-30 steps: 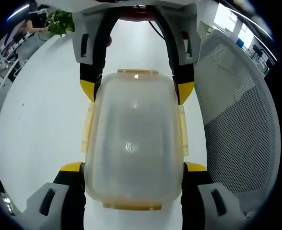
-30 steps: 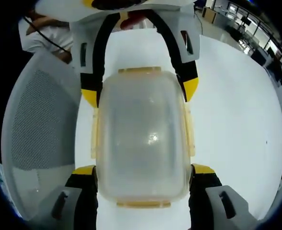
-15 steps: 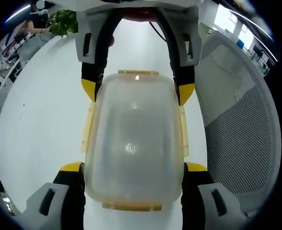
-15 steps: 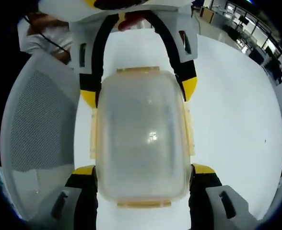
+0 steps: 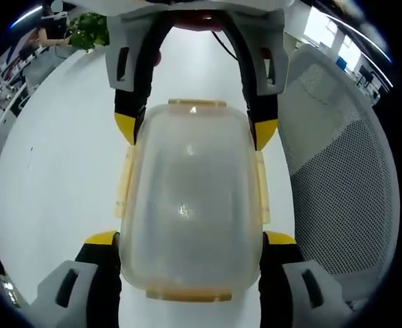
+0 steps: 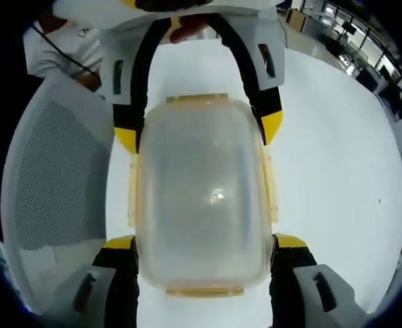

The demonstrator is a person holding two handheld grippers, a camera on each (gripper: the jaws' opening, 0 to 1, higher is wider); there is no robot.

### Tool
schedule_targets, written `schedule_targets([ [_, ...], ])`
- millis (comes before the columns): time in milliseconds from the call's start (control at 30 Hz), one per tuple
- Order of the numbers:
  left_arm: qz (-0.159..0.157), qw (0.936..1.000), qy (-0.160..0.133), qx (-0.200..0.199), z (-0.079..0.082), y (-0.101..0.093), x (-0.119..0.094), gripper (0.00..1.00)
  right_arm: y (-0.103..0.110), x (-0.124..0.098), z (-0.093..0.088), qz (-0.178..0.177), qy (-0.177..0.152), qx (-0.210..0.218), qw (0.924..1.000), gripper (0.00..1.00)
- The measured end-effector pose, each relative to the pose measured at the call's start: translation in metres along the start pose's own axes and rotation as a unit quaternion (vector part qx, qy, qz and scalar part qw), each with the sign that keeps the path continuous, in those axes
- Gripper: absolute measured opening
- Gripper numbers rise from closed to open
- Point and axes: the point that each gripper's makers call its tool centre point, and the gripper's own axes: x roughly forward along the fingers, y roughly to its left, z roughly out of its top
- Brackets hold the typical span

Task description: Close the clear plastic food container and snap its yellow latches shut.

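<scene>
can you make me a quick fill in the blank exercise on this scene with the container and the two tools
1. The clear container rests on a ____ table.
2. The latches along the container's edges are ____ in colour.
3. In the left gripper view, the left tool and the right tool flank the container's two opposite ____.
4. Beside the table stands a grey mesh ____.

Missing words: white; yellow; ends; chair

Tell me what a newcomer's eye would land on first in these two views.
The clear container with yellow latches sits mid-picture in both views, on a white table. It is flanked at each end by a gripper's yellow-tipped jaws: the left gripper near and the right gripper opposite in the left gripper view. A grey mesh chair stands beside the table.
</scene>
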Motion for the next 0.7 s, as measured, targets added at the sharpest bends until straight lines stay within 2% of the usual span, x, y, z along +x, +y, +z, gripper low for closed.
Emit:
schedule_targets([
  [300, 0.002, 1.0000, 0.003, -0.005, 0.005, 0.016, 0.002, 0.84, -0.018, -0.004, -0.004, 0.001, -0.025, -0.003, 0.9997, 0.79],
  [467, 0.004, 0.9999, 0.015, -0.008, 0.006, 0.023, 0.003, 0.84, -0.024, -0.004, -0.004, 0.004, -0.016, -0.005, 0.9999, 0.80],
  [700, 0.005, 0.9999, 0.008, -0.009, 0.008, 0.029, 0.002, 0.84, -0.031, -0.004, -0.006, 0.006, -0.020, -0.002, 0.9998, 0.80],
])
